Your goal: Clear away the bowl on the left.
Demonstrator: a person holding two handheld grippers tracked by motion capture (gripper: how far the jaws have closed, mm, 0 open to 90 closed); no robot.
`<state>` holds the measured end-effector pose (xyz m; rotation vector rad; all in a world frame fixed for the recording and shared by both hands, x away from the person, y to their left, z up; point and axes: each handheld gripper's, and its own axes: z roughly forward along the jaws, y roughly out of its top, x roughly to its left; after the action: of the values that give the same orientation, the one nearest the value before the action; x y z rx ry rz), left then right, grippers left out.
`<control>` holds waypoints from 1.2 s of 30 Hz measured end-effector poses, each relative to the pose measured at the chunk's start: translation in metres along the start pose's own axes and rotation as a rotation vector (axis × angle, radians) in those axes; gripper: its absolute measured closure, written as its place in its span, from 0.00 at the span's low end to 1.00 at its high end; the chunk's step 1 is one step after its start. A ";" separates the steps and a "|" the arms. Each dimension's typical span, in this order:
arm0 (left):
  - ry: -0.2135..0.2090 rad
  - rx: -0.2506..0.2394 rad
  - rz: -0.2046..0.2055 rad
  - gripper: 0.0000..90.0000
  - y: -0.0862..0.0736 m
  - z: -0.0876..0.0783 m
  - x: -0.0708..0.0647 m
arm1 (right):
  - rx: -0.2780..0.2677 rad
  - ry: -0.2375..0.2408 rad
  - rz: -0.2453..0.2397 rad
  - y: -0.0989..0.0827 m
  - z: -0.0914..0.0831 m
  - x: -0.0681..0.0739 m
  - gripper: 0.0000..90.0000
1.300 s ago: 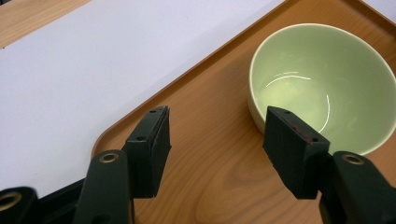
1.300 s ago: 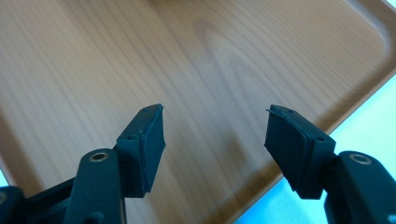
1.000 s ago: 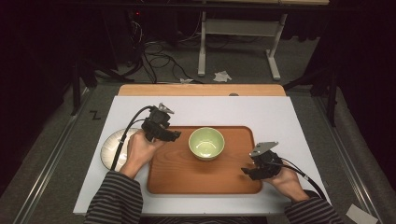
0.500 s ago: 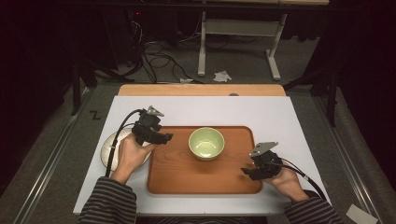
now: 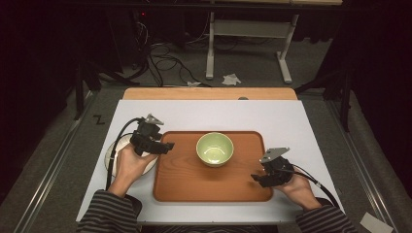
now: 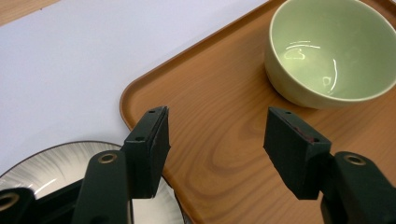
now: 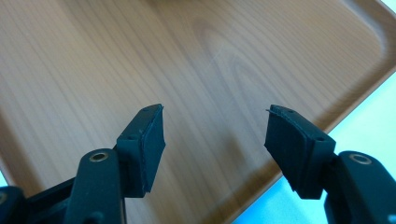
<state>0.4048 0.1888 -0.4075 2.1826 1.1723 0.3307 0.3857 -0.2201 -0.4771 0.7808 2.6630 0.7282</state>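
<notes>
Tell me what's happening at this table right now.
A person in striped sleeves holds a two-jaw gripper in each hand over a white-topped table. A light green ceramic bowl sits empty on a brown wooden tray. The left gripper hangs open at the tray's left edge, above a white plate with a dark rim that lies beside the tray. The right gripper is open too, over the tray's near right corner. Neither one holds anything.

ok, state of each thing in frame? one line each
left gripper: open, empty, over the tray's left edge
right gripper: open, empty, over the tray's near right corner
green bowl: upright, empty, on the tray
wooden tray: flat on the table
plate: empty, left of the tray
</notes>
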 end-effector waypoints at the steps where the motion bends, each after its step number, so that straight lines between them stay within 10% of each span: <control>1: -0.004 -0.001 0.000 0.45 -0.001 -0.001 0.000 | 0.002 0.000 -0.002 0.000 0.000 0.000 0.44; 20: -0.018 -0.043 -0.051 0.45 -0.034 -0.008 -0.008 | -0.001 -0.011 0.008 0.001 0.001 0.000 0.44; 36: 0.035 0.154 0.044 0.42 -0.049 0.034 -0.028 | 0.004 -0.018 0.005 0.001 0.001 0.000 0.44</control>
<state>0.3727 0.1716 -0.4628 2.3471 1.2053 0.3068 0.3866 -0.2196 -0.4772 0.7914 2.6486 0.7140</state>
